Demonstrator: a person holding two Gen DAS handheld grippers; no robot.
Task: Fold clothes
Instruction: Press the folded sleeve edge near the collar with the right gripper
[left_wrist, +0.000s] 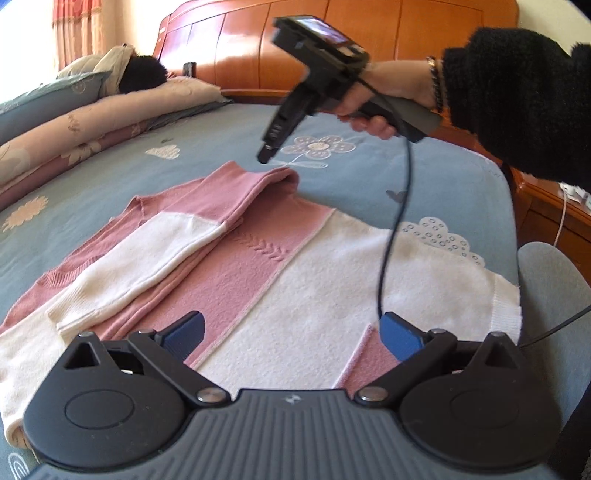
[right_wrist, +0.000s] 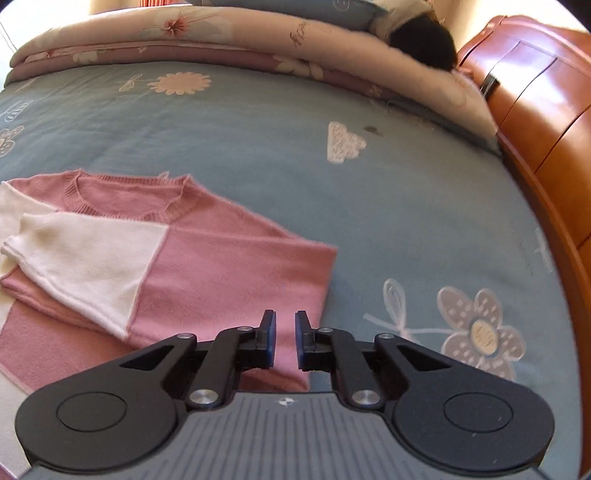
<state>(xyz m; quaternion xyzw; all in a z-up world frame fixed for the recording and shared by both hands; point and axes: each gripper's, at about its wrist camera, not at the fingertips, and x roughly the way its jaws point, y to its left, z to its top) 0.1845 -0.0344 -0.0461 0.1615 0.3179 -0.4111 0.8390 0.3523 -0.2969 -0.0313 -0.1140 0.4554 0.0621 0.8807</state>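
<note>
A pink and white sweater (left_wrist: 258, 266) is laid on the bed (left_wrist: 369, 184), one sleeve folded across. The left gripper (left_wrist: 291, 332) is held wide open over it, nothing grasped; the right gripper (right_wrist: 285, 332) is nearly closed and empty.

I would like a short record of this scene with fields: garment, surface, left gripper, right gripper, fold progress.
garment: pink and white sweater, lying flat
surface: blue flowered bedsheet
left gripper: open above the sweater's lower part, holding nothing
right gripper: nearly shut, empty, raised above the folded shoulder
fold progress: one sleeve is folded across the body; the rest is unfolded
</note>
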